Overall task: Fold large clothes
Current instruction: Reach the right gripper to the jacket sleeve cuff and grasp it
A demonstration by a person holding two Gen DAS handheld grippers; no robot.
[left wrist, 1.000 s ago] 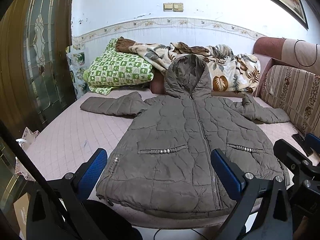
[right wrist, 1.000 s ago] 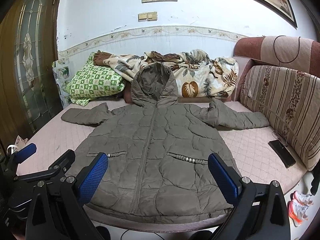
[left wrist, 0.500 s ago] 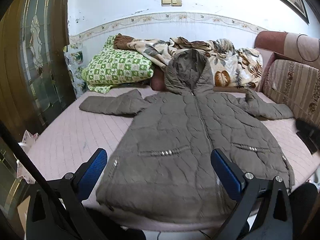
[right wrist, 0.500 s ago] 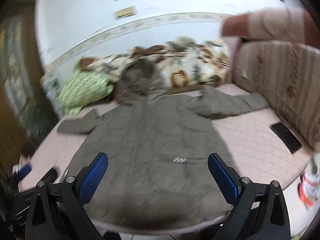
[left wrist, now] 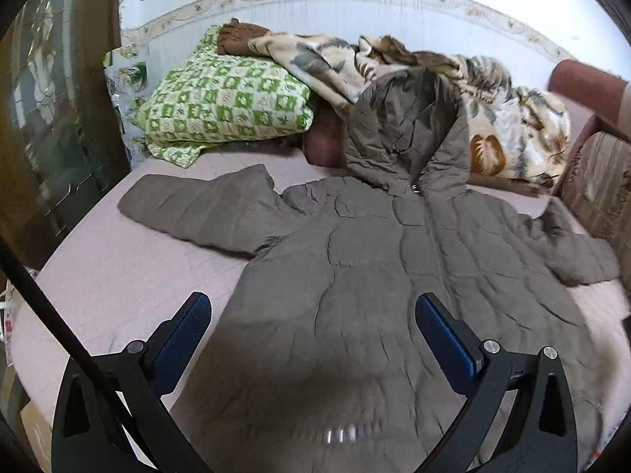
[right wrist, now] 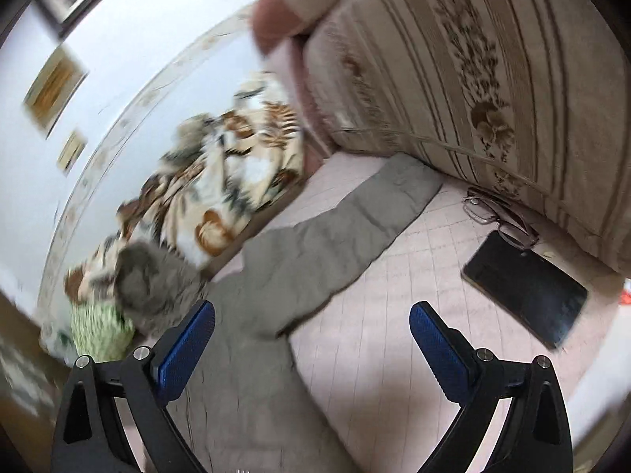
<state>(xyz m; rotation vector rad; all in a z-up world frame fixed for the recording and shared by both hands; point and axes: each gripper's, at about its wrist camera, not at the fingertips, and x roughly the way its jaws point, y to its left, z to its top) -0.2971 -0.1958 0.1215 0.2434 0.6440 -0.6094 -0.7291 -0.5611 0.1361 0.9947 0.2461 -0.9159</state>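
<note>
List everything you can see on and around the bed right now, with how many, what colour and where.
padded coat: one, grey-brown, spread flat front-up on the bed, sleeves out to both sides, hood against the blanket
bed cover: one, pale pink, quilted, under the coat
pillow: one, green and white check, far left corner of the bed
blanket: one, cream with brown leaf print, heaped along the far wall
sofa cushion: one, beige with brown floral stripes, along the right side
tablet: one, black, flat on the bed cover by the cushion
glasses: one pair, dark frame, between tablet and cushion
left tongs: blue pads, open, over the coat's body
right tongs: blue pads, open, near the right sleeve
</note>
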